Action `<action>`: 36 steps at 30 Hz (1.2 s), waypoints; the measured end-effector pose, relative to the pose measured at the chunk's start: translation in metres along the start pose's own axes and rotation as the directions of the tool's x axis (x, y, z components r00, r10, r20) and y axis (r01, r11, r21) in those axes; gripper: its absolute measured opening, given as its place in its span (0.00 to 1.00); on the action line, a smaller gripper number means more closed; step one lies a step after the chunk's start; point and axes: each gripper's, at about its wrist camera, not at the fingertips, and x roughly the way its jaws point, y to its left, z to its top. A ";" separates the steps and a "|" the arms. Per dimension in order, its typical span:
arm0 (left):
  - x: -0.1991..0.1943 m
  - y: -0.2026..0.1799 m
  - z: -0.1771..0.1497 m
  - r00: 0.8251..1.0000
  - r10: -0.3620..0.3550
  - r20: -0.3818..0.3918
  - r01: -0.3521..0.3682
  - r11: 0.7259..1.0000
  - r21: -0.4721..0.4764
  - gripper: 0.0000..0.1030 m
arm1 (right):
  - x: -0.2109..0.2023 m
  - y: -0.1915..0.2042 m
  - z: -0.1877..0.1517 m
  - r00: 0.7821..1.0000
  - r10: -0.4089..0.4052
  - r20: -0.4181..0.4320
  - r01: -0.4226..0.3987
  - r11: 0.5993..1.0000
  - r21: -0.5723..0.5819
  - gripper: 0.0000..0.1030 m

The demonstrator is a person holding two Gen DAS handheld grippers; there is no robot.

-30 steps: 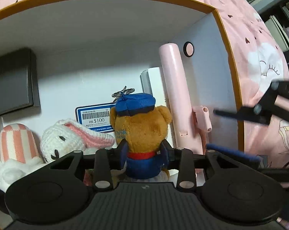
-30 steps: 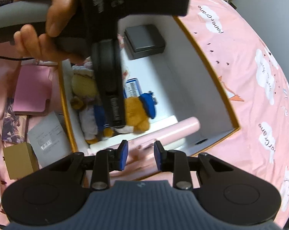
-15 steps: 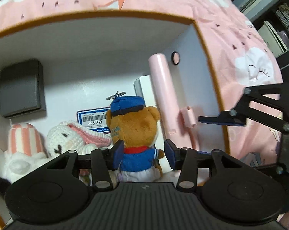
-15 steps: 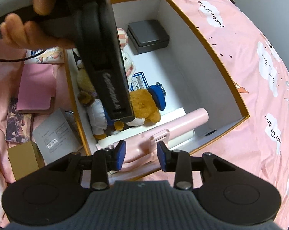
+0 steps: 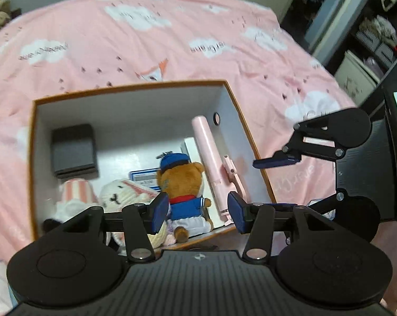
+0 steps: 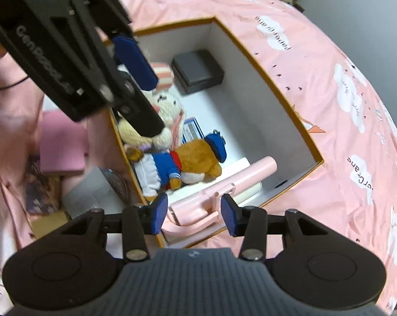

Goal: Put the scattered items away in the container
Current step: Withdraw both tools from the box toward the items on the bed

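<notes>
Orange-rimmed box (image 5: 253,144) with three plush toys, one pink stick (image 6: 224,181); both tongs just opening, empty.

L gripper (image 5: 198,212) let go bear (image 5: 182,181), lifted; R gripper (image 6: 194,213) jaws opened.

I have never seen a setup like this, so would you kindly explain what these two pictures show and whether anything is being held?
A person holds a two-finger gripper in each hand; each carries a camera looking along its fingers. One picture is from the left gripper, one from the right gripper. Both look down into an open box on a pink bedspread. Inside lie a teddy bear, a knitted rabbit, a dark case and a pink stick. Both sets of jaws have just been opening and hold nothing. A few items lie outside the box.
</notes>
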 end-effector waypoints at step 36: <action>0.001 0.034 -0.169 0.980 0.176 -0.092 -0.193 0.954 -0.229 0.71 | 0.031 0.098 -0.086 1.000 -0.011 -0.014 0.018 0.600 0.800 0.67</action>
